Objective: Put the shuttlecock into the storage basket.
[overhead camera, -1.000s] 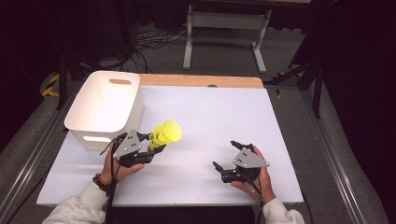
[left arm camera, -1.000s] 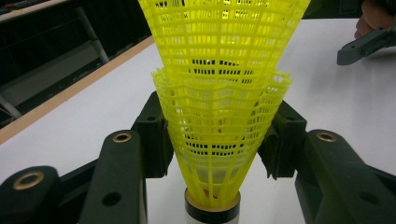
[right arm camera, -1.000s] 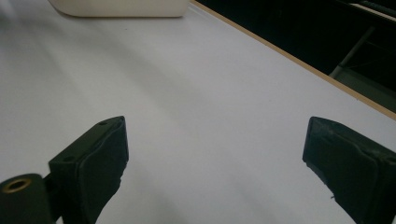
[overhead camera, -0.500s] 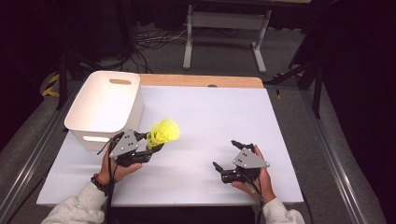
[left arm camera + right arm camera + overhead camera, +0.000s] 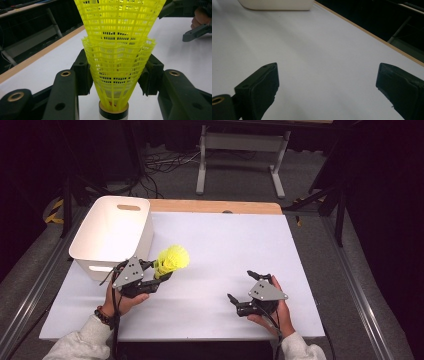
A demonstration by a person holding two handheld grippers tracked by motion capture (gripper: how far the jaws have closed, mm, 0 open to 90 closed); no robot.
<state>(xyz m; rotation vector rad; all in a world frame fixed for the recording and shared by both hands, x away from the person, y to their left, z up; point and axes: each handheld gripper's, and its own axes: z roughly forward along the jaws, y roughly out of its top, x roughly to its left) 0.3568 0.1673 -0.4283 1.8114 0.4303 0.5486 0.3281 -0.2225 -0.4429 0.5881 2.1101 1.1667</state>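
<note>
A white bin (image 5: 111,236) is sitting at the left of the white bench (image 5: 235,240). Beside it, left of centre, the left tongs (image 5: 159,273) are clenching yellow shuttlecocks (image 5: 172,260). At lower right the right tongs (image 5: 243,287) are gaping, released. A metal stand (image 5: 240,142) is standing on grey floor at the frame's top.

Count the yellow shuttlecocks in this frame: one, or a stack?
2, it seems: the left gripper view shows one yellow shuttlecock nested inside another, both held between the left gripper fingers beside the white bin. More could be nested unseen.
</note>
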